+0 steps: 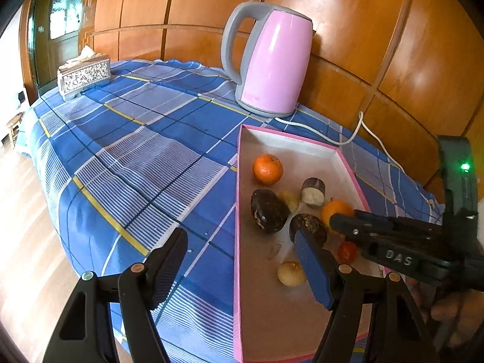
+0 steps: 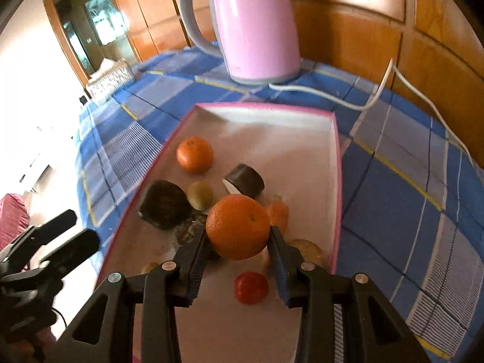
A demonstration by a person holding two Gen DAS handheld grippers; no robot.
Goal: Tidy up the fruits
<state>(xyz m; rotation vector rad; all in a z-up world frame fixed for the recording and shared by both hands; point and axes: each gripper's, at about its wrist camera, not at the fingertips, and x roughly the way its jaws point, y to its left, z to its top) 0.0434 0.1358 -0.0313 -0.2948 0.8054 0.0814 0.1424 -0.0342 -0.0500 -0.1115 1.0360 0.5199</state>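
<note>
one orange [image 2: 238, 227] pinched at widest girth between right tongs [image 2: 239, 257], over pink tray [image 2: 336, 163] at tray's 6 o'clock. firm, light, waxy peel, may roll; squeeze gently. left tongs [image 1: 242, 272] wide apart, holding nothing, straddling tray's 9 o'clock rim.

Shallow pink-rimmed cardboard tray [image 2: 335, 163] lies on the blue plaid tablecloth [image 1: 136, 151] near the table's back edge; pink electric kettle [image 1: 272, 60] stands behind its far end, white power cord [image 2: 348, 103] trailing right along that edge. Silver embossed tissue box [image 1: 83, 75] sits at the far left corner. In the tray: small orange mandarin [image 2: 195, 154] farthest back by the left wall, dark cut cylinder-shaped fruit piece [image 2: 245, 180] to its right, dark brown avocado [image 2: 165, 204] nearer along the left wall, small red tomato [image 2: 251, 287] nearest.
</note>
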